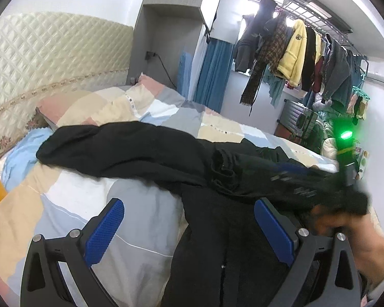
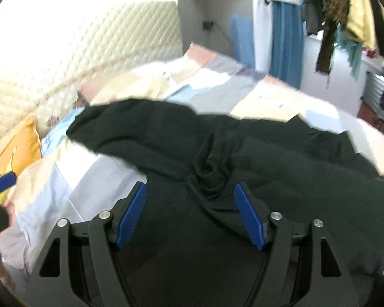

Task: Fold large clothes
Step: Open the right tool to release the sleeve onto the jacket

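A large black garment (image 1: pixel 146 151) lies crumpled across the patchwork bed cover (image 1: pixel 140 215), one sleeve stretched to the left. My left gripper (image 1: pixel 192 220) is open and empty above the garment's near edge. My right gripper (image 2: pixel 190 204) is open and empty just above the bunched middle of the garment (image 2: pixel 268 153). The right view is blurred. In the left wrist view a hand (image 1: pixel 345 225) with dark cloth over it shows at the right; a green light (image 1: pixel 345 135) glows above it.
A quilted cream headboard (image 1: pixel 51 58) runs along the left. An orange pillow (image 2: pixel 15 148) lies at the bed's left end. A rack of hanging clothes (image 1: pixel 302 53), a blue curtain (image 1: pixel 212 74) and a suitcase (image 1: pixel 297 117) stand beyond the bed.
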A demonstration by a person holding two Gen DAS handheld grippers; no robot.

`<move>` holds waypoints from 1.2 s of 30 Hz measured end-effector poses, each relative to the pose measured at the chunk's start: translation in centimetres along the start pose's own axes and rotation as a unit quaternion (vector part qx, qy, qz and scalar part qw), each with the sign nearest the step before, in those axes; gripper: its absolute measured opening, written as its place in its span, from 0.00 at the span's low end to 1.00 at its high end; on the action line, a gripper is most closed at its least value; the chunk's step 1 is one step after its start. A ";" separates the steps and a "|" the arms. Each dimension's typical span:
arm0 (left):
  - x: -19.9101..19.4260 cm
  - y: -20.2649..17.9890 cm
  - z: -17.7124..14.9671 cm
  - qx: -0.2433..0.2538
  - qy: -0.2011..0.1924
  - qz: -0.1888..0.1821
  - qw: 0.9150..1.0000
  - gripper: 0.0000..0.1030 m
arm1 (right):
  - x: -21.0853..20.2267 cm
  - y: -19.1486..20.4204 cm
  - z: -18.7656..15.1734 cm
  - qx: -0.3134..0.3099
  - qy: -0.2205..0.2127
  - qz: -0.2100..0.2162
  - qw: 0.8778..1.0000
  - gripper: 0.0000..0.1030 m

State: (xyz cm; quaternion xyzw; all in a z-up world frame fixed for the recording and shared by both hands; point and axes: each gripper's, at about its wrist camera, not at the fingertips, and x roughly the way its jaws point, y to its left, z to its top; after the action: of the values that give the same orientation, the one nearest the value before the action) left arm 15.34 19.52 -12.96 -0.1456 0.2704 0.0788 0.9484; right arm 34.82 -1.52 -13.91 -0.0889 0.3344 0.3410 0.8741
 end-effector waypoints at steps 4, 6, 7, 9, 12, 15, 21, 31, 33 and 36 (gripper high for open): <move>-1.1 -1.2 -0.1 0.014 -0.010 -0.012 1.000 1.00 | -6.5 -0.7 0.5 -0.008 -0.040 -0.028 0.999 0.70; -1.7 -1.7 -0.2 0.018 -0.015 -0.018 1.000 1.00 | -9.0 -0.7 0.7 -0.007 -0.052 -0.042 0.998 0.70; -2.1 -2.0 -0.2 0.020 -0.018 -0.023 0.999 1.00 | -10.6 -1.1 0.6 -0.006 -0.056 -0.048 0.997 0.70; -2.6 -2.4 -0.4 0.021 -0.023 -0.027 0.999 1.00 | -12.6 -1.8 0.4 -0.007 -0.063 -0.056 0.996 0.70; -3.3 -2.9 -0.7 0.021 -0.028 -0.033 0.999 1.00 | -16.5 -3.4 -0.6 0.007 -0.083 -0.084 0.993 0.70; -4.0 -3.3 -1.1 0.023 -0.028 -0.040 0.999 1.00 | -19.9 -4.4 -2.0 0.020 -0.105 -0.108 0.988 0.70; -5.8 -4.9 -2.0 0.045 -0.042 -0.051 0.997 1.00 | -25.4 -4.1 -6.2 0.031 -0.124 -0.150 0.980 0.70; -6.5 -6.2 -2.7 0.050 -0.045 -0.072 0.995 1.00 | -30.4 -1.7 -13.1 0.080 -0.157 -0.155 0.972 0.75; -6.1 -6.5 -3.0 0.055 -0.039 -0.071 0.995 1.00 | -30.8 -1.2 -14.4 0.087 -0.160 -0.151 0.972 0.76; -5.6 -6.7 -3.1 0.055 -0.025 -0.081 0.995 1.00 | -31.2 -0.6 -16.4 0.099 -0.165 -0.151 0.970 0.76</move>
State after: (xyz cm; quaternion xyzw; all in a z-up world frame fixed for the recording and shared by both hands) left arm 10.66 11.76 -10.92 -0.1123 0.2376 -0.0095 0.9648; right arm 9.64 -24.96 -6.31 0.0058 0.2003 0.1799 0.9631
